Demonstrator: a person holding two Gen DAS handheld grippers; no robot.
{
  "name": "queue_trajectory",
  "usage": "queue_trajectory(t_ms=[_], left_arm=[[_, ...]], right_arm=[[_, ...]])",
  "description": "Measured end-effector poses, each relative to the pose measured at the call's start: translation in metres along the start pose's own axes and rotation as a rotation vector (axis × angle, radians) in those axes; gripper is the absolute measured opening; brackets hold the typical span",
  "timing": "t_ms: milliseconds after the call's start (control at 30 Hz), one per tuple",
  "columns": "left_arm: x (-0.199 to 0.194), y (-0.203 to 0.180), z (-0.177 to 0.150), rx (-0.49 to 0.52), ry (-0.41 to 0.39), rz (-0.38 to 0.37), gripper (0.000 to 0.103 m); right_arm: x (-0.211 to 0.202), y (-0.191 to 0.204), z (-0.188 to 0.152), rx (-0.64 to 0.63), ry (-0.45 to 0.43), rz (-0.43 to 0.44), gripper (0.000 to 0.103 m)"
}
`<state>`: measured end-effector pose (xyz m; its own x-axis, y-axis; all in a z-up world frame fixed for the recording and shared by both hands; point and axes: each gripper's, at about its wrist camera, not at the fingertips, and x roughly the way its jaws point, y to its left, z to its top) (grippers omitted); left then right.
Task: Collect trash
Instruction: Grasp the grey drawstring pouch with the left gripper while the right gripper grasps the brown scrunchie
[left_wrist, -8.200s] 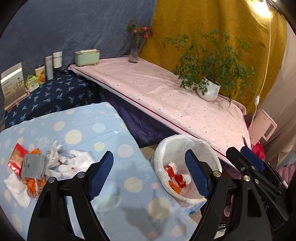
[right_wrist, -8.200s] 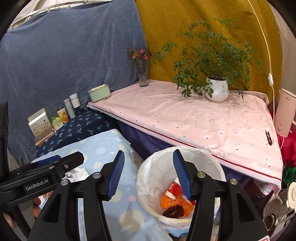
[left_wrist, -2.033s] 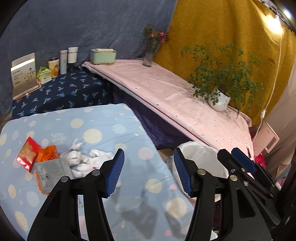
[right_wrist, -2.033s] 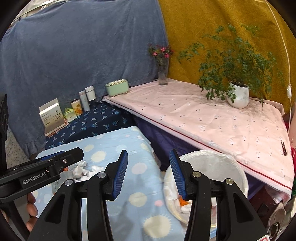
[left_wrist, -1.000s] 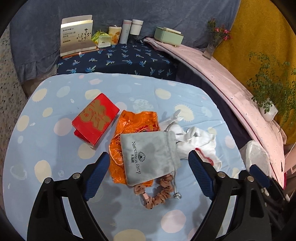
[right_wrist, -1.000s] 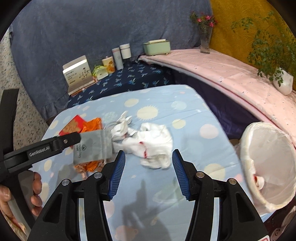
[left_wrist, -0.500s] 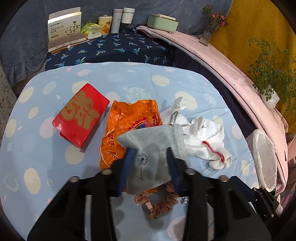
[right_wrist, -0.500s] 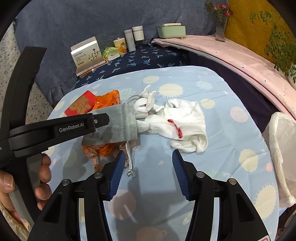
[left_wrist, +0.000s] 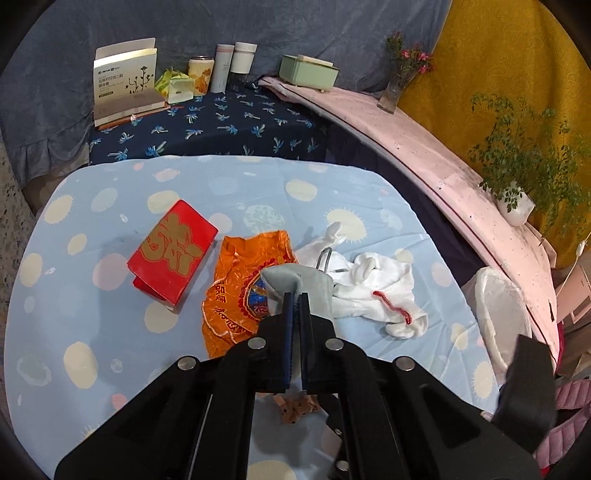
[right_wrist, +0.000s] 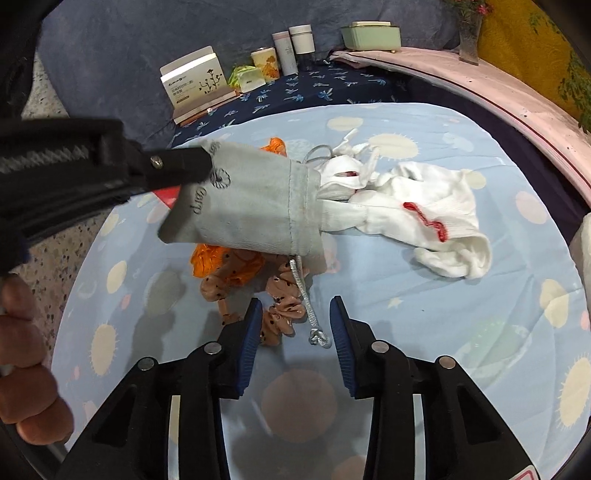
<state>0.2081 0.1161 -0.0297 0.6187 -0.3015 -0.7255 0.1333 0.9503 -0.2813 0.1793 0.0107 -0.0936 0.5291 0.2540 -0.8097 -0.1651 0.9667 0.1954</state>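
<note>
My left gripper (left_wrist: 294, 297) is shut on a corner of a grey drawstring pouch (left_wrist: 299, 282) and holds it off the blue spotted tablecloth (left_wrist: 92, 295). In the right wrist view the pouch (right_wrist: 251, 206) hangs from the left gripper (right_wrist: 207, 162), its cord (right_wrist: 306, 299) trailing down. My right gripper (right_wrist: 295, 314) is low over the table with its jaws closing. A pink dotted scrunchie (right_wrist: 282, 314) and the cord's knot lie between the fingers, and neither pad touches them. An orange plastic bag (left_wrist: 240, 291), a red packet (left_wrist: 171, 254) and white gloves (left_wrist: 376, 288) lie around them.
A bin with a white liner (left_wrist: 498, 306) stands off the table's right edge. Behind are a dark blue table with a box and cups (left_wrist: 221, 74) and a pink-covered shelf (left_wrist: 424, 147) with a potted plant. A hand (right_wrist: 22, 369) grips the left tool.
The left gripper has closed on the grey pouch and lifted it off the orange bag. The right gripper has come down toward the scrunchie and its jaws have narrowed.
</note>
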Motion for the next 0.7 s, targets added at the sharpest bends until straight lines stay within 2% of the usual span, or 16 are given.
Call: queue_trajectory(t_ms=[233, 400, 533, 700], left_arm=[[-0.009, 0.002, 0.006, -0.012, -0.023, -0.005, 0.002], [-0.013, 0.003, 0.007, -0.017, -0.029, -0.009, 0.002], [-0.017, -0.002, 0.007, -0.011, -0.036, -0.015, 0.002], [-0.026, -0.014, 0.007, 0.001, -0.051, -0.031, 0.002]], right_arm=[[0.018, 0.002, -0.004, 0.0, 0.02, -0.008, 0.035], [0.014, 0.003, -0.009, -0.044, 0.018, -0.041, 0.014], [0.002, -0.006, -0.012, -0.032, -0.002, -0.058, 0.012], [-0.032, -0.023, -0.01, -0.006, -0.069, -0.077, 0.011]])
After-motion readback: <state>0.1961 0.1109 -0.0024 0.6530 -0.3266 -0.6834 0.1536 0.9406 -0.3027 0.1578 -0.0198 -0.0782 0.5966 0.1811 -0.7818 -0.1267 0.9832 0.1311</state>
